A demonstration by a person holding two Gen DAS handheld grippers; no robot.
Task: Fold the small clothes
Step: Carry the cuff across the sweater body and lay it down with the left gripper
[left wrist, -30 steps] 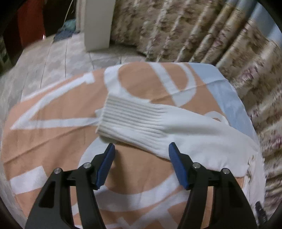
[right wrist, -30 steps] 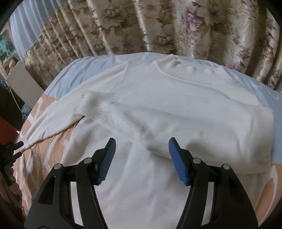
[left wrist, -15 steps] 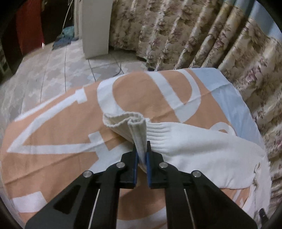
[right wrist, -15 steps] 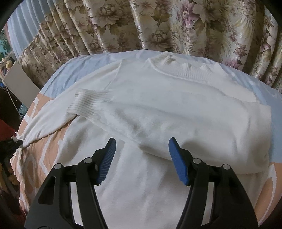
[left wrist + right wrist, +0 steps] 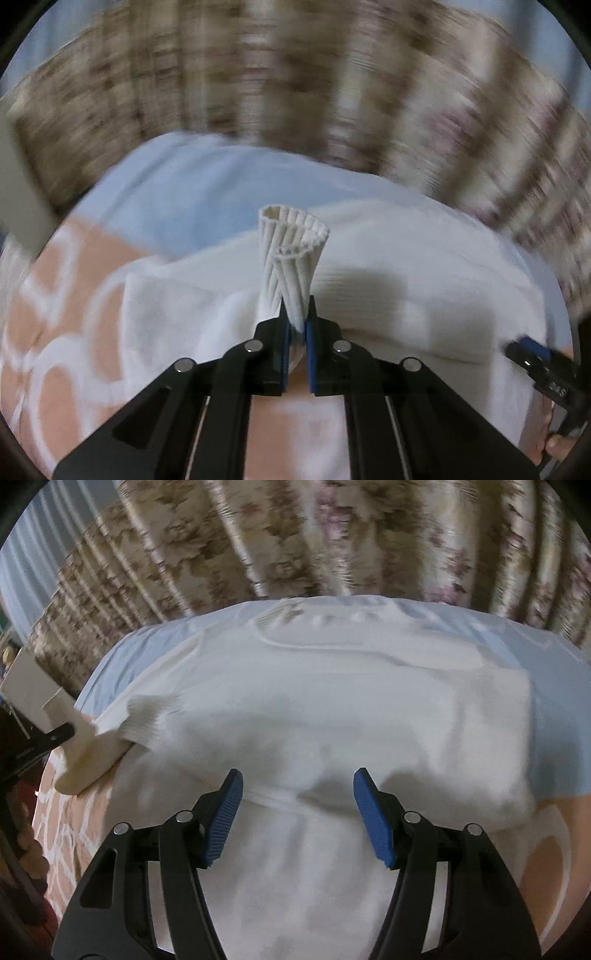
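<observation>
Left gripper (image 5: 295, 325) is clamped tight on the ribbed cuff (image 5: 291, 251), which sticks up toward twelve o'clock. Right gripper (image 5: 297, 812) gapes wide, empty, over the white sweater (image 5: 332, 709) spread on the bed (image 5: 554, 657).

Two handheld grippers are showing matte black linkage arms: the left gripper (image 5: 296, 332) is carrying silver pivot screws and smooth blue pads, while the right gripper (image 5: 297, 814) is wearing ribbed blue pads (image 5: 222, 818) and matching screws.
</observation>
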